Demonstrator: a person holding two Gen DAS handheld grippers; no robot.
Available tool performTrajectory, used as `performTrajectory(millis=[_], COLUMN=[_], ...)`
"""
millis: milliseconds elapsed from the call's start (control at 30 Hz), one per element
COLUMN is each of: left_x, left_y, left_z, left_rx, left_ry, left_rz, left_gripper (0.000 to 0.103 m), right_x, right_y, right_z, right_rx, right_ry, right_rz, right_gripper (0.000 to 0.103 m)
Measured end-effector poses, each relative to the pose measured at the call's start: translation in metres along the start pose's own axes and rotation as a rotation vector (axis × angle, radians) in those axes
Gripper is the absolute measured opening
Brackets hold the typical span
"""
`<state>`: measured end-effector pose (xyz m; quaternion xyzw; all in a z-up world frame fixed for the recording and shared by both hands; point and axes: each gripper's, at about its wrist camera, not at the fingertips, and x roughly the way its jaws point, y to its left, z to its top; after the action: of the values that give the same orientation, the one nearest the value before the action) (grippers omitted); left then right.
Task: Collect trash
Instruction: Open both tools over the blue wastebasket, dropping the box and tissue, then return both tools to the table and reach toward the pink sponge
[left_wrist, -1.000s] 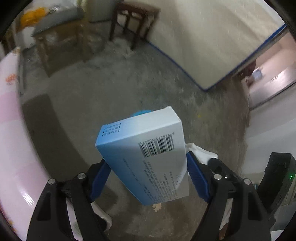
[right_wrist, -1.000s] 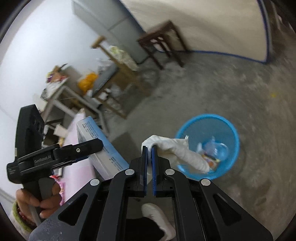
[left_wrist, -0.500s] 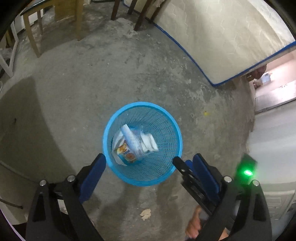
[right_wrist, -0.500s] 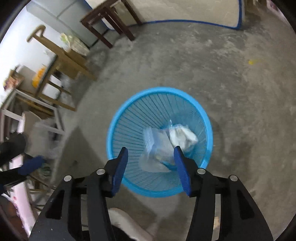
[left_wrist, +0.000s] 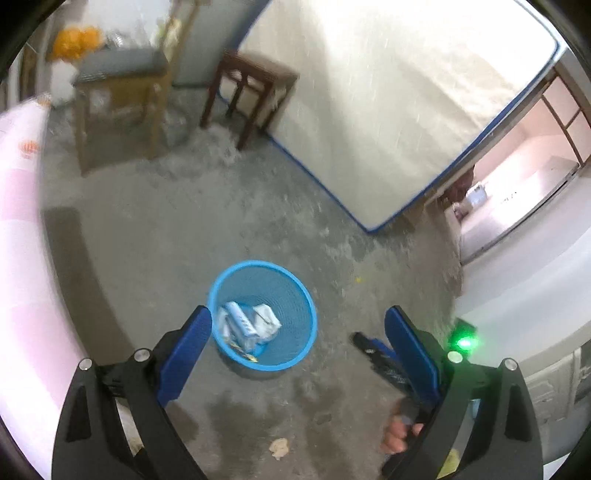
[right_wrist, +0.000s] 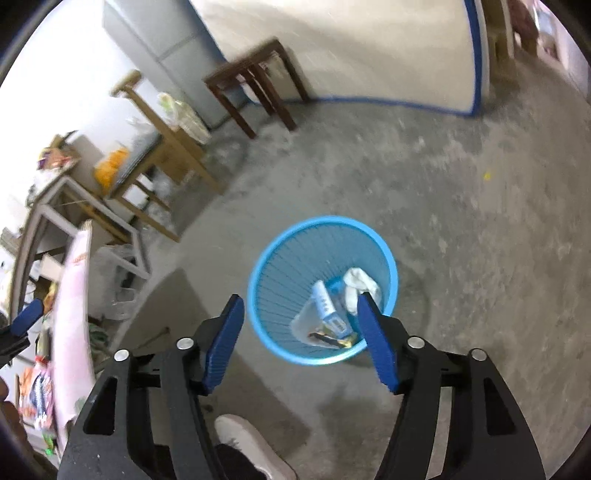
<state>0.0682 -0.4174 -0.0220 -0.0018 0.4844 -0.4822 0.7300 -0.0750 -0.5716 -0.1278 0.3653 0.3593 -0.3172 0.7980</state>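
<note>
Above the round blue mesh basket (right_wrist: 280, 258), both tongs (left_wrist: 297, 326) (right_wrist: 299, 314) gape, released.

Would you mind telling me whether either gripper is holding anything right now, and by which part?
Nothing is held. The left gripper and right gripper are both open and empty; the box and cloth lie in the bin.

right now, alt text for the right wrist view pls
A blue mesh bin stands on a grey concrete floor, holding a white-and-blue box, a crumpled white tissue and wrappers. The open right gripper frames it, empty.
</note>
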Motion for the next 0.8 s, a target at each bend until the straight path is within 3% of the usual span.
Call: performTrajectory(millis=[133, 233, 367, 467, 633, 700, 800], left_x=[-0.082, -0.147, -0.221, -0.272, -0.351, -0.371, -0.399], left_y=[0.011, 0.035, 0.076, 0.112, 0.181, 0.201, 0.239], left_z=[-0.023, -0.045, -0.077, -0.100, -0.146, -0.157, -0.173], left_rx=[0.021, -0.030, -0.078, -0.092, -0.226, -0.279, -0.339], left_ry=[-0.095, -0.186, -0.269, -0.326, -0.423, -0.454, -0.522], left_rz=[0.029, 0.080, 0.157, 0.263, 0.408, 0.434, 0.452], left_gripper=[0.095, 0.097, 0.097, 0.097, 0.097, 0.097, 0.097], right_x=[-0.059, -0.090, -0.126, -0.136, -0.141, -0.142, -0.139], right_y=[0.038, 0.078, 0.144, 0.187, 0.265, 0.294, 0.346], right_z=[-0.015, -0.026, -0.053, -0.070, -0.097, -0.102, -0.097], right_rx=[-0.087, -0.180, -0.327, -0.390, -0.518, -0.570, -0.655], right_ry=[-0.085, -0.129, -0.229, -0.265, -0.343, -0.364, -0.298], right_rz=[-0.006, -0.003, -0.014, 0.020, 0.178, 0.263, 0.434], right_gripper=[0.083, 0.094, 0.095, 0.095, 0.095, 0.095, 0.095])
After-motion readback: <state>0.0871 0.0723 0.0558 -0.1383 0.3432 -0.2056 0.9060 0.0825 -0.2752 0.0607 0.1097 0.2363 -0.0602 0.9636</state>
